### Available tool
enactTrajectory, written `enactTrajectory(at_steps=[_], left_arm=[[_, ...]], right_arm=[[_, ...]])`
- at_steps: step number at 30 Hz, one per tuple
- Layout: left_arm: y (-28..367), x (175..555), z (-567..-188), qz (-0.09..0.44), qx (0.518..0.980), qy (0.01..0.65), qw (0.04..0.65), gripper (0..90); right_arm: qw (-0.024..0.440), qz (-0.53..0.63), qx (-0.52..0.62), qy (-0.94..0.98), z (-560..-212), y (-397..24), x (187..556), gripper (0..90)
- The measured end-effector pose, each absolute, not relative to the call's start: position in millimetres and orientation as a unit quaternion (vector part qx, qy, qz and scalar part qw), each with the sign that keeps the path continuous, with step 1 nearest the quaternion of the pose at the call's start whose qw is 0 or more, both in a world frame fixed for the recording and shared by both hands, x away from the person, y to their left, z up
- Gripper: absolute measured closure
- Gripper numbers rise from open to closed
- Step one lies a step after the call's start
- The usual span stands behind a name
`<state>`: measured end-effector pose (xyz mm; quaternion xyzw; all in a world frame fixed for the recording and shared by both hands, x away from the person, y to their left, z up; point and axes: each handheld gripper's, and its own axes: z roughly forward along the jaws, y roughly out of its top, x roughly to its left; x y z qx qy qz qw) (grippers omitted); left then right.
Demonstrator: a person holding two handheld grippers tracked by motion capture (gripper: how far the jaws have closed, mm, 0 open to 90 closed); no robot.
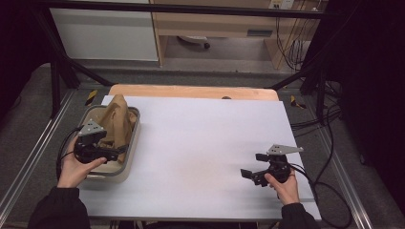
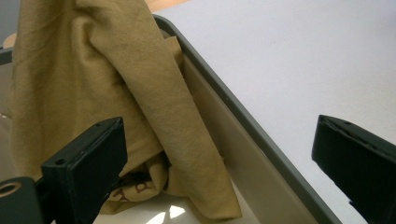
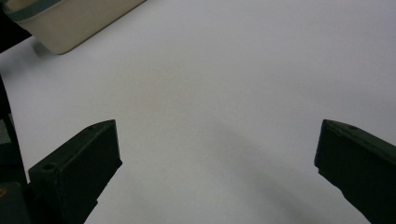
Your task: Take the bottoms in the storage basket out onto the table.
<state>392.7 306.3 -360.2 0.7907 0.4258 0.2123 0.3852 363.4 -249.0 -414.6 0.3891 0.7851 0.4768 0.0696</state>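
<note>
I am looking down on a white table (image 1: 200, 143) with a cream tub (image 1: 125, 164) sitting at its left edge, grey rim running around the top. A tan cloth (image 1: 117, 119) is lying inside the tub, bunched up and rising above the far rim. In the left gripper view the tan cloth (image 2: 93, 93) is hanging in folds against the tub (image 2: 243, 140) wall, and some dark lettering is showing on a lower fold, too small for me to read.

I am holding the left gripper (image 1: 107, 153) at the near end of the tub, my left hand (image 1: 76, 167) wrapped around its body from the near left. Its jaws are standing wide apart: one is sitting over the cloth inside the tub, the other is out over the white table beyond the rim, so the tub wall is lying between them. Neither jaw is touching the cloth as far as I can tell.

I am holding the right gripper (image 1: 250, 174) well apart from the tub, near the table's near right corner, with my right hand (image 1: 284, 183) behind it. Its jaws are also spread wide, pointing left, with bare white table (image 3: 224, 93) between them. A corner of the tub (image 3: 70, 28) is showing far off at the upper left of the right gripper view.
</note>
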Motion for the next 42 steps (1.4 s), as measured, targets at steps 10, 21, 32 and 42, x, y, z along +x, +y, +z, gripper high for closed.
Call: enactTrajectory(at_steps=[10,21,32,42], left_arm=[[306,397,-357,0.211,0.792,0.427,0.382,3.0],[308,405,-352,0.214,0.792,0.426,0.381,3.0],[312,416,-347,0.220,0.792,0.435,0.367,2.9],[314,426,-345,0.233,0.792,0.441,0.351,2.5]], right_arm=[[0.069,0.471,0.391,0.788,-416,-248,363,0.7],[0.071,0.470,0.390,0.789,-416,-248,364,0.7],[0.070,0.471,0.391,0.788,-416,-248,364,0.7],[0.071,0.470,0.390,0.789,-416,-248,364,0.6]])
